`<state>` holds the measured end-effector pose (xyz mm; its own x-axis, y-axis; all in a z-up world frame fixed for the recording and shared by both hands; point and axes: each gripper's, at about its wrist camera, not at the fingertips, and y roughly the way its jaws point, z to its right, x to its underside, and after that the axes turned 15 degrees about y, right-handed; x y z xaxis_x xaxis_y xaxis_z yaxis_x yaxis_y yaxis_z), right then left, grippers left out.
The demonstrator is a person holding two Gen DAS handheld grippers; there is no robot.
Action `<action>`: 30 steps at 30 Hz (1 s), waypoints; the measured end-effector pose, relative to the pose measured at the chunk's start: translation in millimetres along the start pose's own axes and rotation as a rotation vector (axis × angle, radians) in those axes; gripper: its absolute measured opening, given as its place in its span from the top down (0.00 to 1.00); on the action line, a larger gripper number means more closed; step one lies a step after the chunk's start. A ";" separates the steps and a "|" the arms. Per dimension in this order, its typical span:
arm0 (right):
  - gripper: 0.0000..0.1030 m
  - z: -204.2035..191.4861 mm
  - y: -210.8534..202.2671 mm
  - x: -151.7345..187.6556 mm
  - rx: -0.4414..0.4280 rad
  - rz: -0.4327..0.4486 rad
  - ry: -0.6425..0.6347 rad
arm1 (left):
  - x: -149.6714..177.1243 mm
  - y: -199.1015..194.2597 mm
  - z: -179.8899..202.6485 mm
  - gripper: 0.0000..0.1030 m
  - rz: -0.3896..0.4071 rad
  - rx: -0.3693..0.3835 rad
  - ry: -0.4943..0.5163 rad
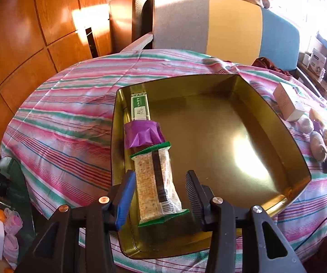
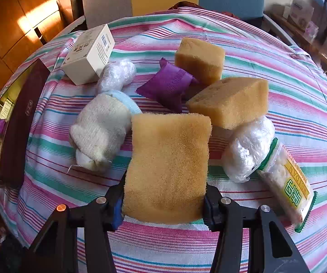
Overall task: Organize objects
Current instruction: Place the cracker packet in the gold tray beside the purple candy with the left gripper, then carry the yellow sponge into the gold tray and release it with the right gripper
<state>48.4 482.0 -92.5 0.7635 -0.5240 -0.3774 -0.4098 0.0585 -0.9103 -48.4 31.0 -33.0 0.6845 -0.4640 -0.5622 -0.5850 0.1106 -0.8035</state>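
Left wrist view. Left gripper [image 1: 161,195] pitched steeply down over the near left corner of the gold tin [image 1: 284,122]. Fingers apart; the snack bar [image 1: 156,182] in its green-edged wrapper lies between them on the tin floor. The blue pad [image 1: 124,200] sits just beside the bar's left edge, and the black ribbed pad [image 1: 192,191] stands clear on the right. No squeeze visible, so I read the bar as set down, not held. Beyond the fingertips, in line with the bar: a purple packet [image 1: 143,134], then a green-labelled stick pack [image 1: 139,107], all ranked along the tin's left wall. Rest of the tin floor bare. Striped cloth [image 1: 61,118] under everything.

Right wrist view. Right gripper [image 2: 163,207] angled down at the pile on the cloth. Both pads press the flanks of the near sponge [image 2: 168,166], which fills the gap and bulges over the fingers: clamped, sponge seemingly not yet lifted. Past the fingertips: two more sponges [image 2: 229,100], a second purple packet [image 2: 168,84], a white box [image 2: 90,54]. Left of the fingers, a rolled sock [image 2: 99,132]; right, a plastic-wrapped bundle [image 2: 247,150] and a yellow snack pack [image 2: 286,179]. Tin's dark outer wall at far left.

Step, by my judgement: bar placed, sponge pickup in hand. Next: left backs straight off without nudging the row; right lifts the sponge clear of the neighbours touching it, then carries it left to the tin's open floor.
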 end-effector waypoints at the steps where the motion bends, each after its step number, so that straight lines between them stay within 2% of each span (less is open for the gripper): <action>1: 0.49 -1.9 -0.2 1.2 0.010 0.004 -0.009 | -0.3 -2.5 1.0 0.56 0.011 0.006 0.003; 4: 0.49 -3.4 -10.1 3.3 0.028 0.032 0.002 | -2.2 -7.8 1.6 0.56 0.031 0.022 0.004; 10: 0.49 -1.9 -52.9 6.7 0.044 0.146 0.072 | -1.7 -13.9 -1.4 0.56 0.071 0.037 -0.007; 14: 0.49 -25.3 -82.7 6.6 0.019 0.207 0.042 | 0.0 -12.7 -4.1 0.56 0.076 0.051 -0.020; 17: 0.49 -60.5 -95.8 1.5 -0.031 0.221 -0.013 | 2.2 -11.0 -6.7 0.56 0.073 0.060 -0.032; 21: 0.49 -124.5 -90.6 -3.4 -0.126 0.193 -0.114 | 6.2 -9.4 -12.5 0.56 0.070 0.065 -0.047; 26: 0.49 -217.9 -65.0 -3.2 -0.243 0.094 -0.252 | 13.8 -6.0 -27.7 0.56 0.062 0.070 -0.080; 30: 0.49 -286.6 -32.9 -4.1 -0.287 0.006 -0.327 | 21.7 -2.7 -46.1 0.56 0.052 0.069 -0.128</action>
<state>-84.2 238.7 -12.3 0.8599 -0.2250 -0.4582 -0.5012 -0.2022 -0.8414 -52.0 -19.9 -34.1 0.7068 -0.3404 -0.6202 -0.5926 0.1939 -0.7818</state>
